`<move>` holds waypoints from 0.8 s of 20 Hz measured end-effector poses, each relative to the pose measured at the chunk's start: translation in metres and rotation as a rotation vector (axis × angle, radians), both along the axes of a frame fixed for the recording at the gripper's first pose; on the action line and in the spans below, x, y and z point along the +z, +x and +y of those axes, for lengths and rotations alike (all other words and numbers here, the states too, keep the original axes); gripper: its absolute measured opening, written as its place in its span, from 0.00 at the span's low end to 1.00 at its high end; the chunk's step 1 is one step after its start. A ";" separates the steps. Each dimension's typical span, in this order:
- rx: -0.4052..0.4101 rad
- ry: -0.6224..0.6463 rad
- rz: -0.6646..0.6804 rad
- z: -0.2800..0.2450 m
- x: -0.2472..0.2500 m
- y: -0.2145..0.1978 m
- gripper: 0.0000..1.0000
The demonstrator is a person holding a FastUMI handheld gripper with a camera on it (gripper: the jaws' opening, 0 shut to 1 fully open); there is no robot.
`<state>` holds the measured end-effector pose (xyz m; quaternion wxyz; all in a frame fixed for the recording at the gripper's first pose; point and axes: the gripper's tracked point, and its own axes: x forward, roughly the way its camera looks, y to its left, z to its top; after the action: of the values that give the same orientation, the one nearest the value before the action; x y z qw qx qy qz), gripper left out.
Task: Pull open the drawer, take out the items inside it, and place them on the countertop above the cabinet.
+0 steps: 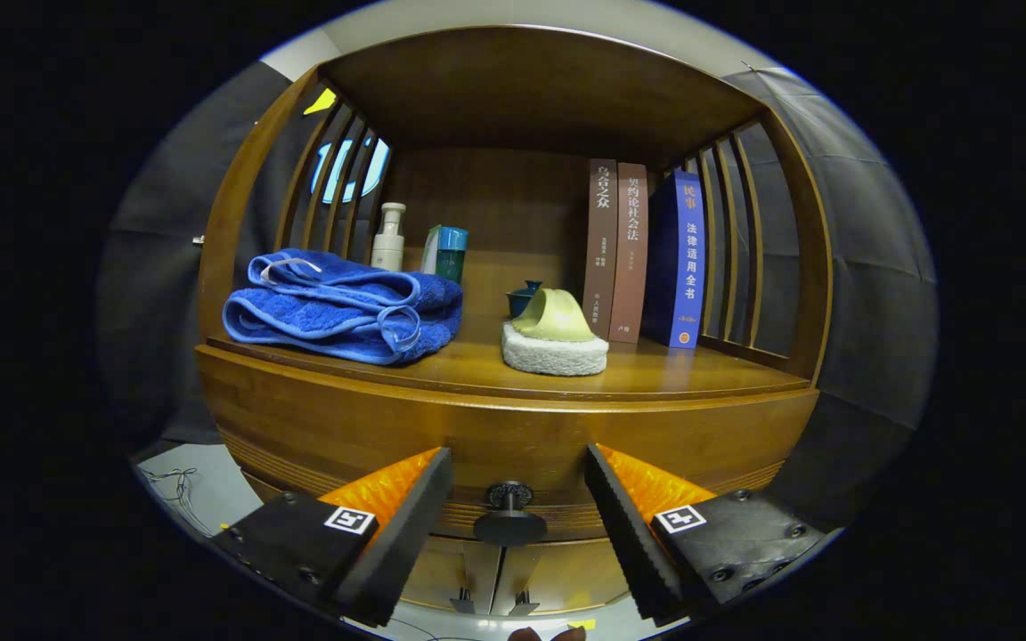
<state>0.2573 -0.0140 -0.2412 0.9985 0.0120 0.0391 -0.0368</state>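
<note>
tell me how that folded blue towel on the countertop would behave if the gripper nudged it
The blue towel looks soft and loosely folded, so it would likely bunch rather than slide whole. Its loose trim loops might snag a finger. The open gripper sits lower, astride the drawer knob.

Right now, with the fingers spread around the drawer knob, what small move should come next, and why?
Probably close the gripper on the drawer knob: the knob sits between the open fingers, neither touching it, and the drawer is still closed, so a grasp must precede pulling.

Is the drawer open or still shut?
Shut: the drawer front sits flush with the cabinet. Its black knob stands between the open fingers of the hand-held gripper, not gripped.
</note>
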 end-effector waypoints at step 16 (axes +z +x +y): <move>0.037 0.041 -0.092 -0.003 0.202 -0.107 0.98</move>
<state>0.1500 -0.0170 -0.0392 0.9993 0.0335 -0.0061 -0.0168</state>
